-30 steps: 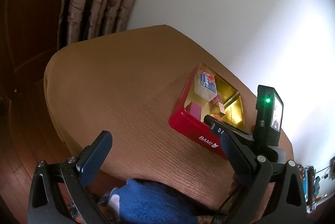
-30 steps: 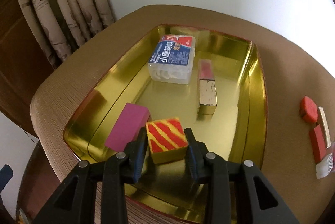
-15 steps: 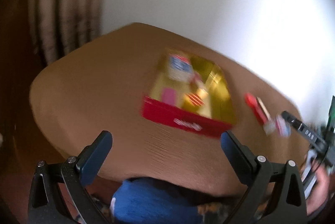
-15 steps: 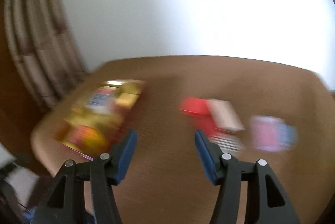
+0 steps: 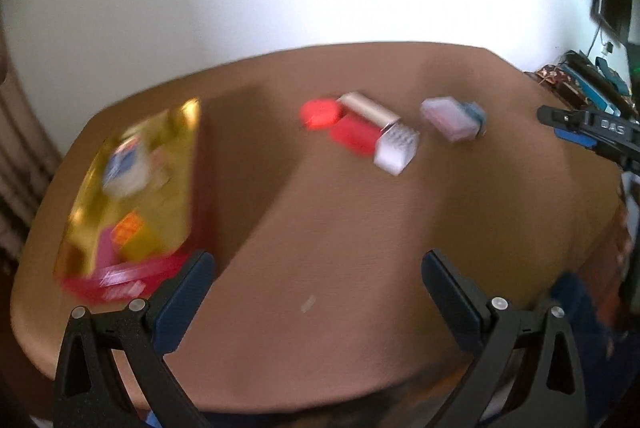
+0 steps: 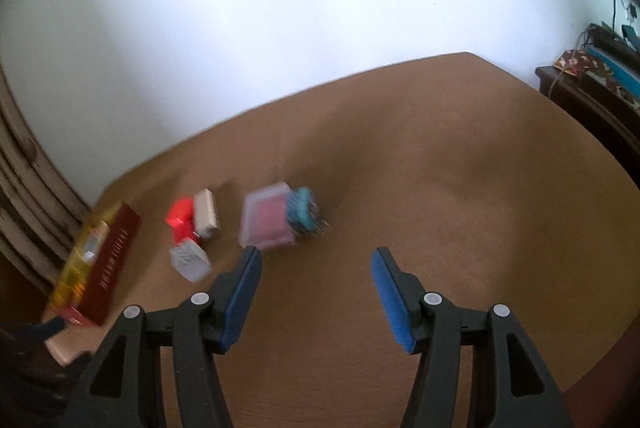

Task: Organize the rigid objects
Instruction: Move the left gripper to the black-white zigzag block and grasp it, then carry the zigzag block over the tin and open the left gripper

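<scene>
Left gripper (image 5: 318, 270): jaws spread wide, nothing between them, held over bare table (image 5: 360, 228).
Right gripper (image 6: 316, 282): jaws parted about halfway, empty, above the brown tabletop.
Tin tray (image 5: 132, 184): at the table's left end, red outside and gold inside – it holds a clear box with a blue label (image 5: 124, 164), an orange-striped block (image 5: 128, 228) and a pink block (image 5: 105, 254) (all blurred).
Loose pieces: mid-table, well apart from the tray – red pieces (image 5: 336, 124), a tan bar (image 5: 370, 110) and a white block (image 5: 396, 146) touching in one cluster.
Further right: a clear pink box (image 5: 446, 118) against a teal item (image 5: 476, 114).
</scene>
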A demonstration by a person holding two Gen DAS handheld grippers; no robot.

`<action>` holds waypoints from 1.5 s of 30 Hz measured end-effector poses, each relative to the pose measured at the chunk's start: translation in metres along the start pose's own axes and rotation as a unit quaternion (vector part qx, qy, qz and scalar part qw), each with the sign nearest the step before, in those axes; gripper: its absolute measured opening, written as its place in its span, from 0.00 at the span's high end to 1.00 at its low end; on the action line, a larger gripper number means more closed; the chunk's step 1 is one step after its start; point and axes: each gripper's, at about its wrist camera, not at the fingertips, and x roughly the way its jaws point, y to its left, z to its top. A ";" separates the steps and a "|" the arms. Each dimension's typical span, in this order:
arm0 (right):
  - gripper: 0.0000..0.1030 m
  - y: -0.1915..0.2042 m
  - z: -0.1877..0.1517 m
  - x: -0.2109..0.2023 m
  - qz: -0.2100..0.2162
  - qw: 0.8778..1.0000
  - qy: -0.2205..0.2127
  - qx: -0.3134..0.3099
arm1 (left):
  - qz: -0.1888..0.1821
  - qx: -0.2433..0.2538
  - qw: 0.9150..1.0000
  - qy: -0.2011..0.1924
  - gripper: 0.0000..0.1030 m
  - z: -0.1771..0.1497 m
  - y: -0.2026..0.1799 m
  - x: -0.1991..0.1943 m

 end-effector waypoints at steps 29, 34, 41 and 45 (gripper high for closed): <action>0.43 -0.015 0.023 -0.027 0.074 0.995 0.000 0.069 | -0.052 0.019 0.998 0.026 0.65 0.087 -0.071 0.102; 0.43 -0.013 0.023 -0.029 0.072 0.995 0.001 0.065 | -0.050 0.006 0.999 0.005 0.65 0.092 -0.069 0.077; 0.43 -0.011 0.021 -0.030 0.073 0.996 0.004 0.057 | -0.042 -0.024 0.999 -0.025 0.65 0.109 -0.046 0.039; 0.43 -0.009 0.020 -0.031 0.073 0.996 0.006 0.053 | -0.025 -0.045 0.998 -0.042 0.65 0.119 -0.010 0.013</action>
